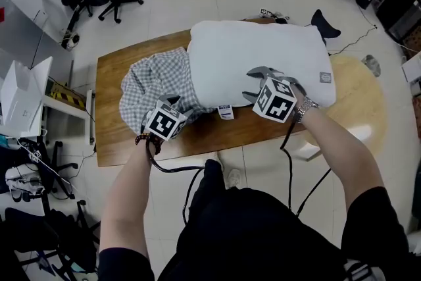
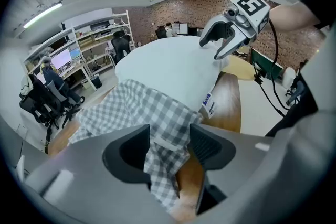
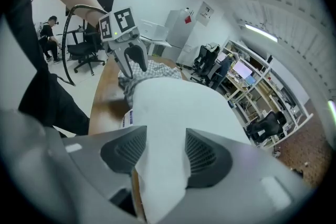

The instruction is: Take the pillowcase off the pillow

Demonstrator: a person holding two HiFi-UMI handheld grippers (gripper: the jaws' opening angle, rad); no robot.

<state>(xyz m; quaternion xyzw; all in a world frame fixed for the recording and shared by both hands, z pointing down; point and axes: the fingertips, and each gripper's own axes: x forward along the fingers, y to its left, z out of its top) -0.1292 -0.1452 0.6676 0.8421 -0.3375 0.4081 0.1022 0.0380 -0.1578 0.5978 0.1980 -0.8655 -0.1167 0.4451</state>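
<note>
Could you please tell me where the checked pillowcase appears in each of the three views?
Head view: the pillowcase lies left of centre.
Left gripper view: centre to lower middle, large.
Right gripper view: small, upper left of centre.
Shared landmark: the white pillow beside it.

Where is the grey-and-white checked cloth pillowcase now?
In the head view, the checked pillowcase lies bunched on the brown wooden table, at the left end of the white pillow, its near edge inside the left gripper.

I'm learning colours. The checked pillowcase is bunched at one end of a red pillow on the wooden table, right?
The pillow is white, not red; the head view shows it. The checked pillowcase is bunched at one end, on the wooden table.
</note>
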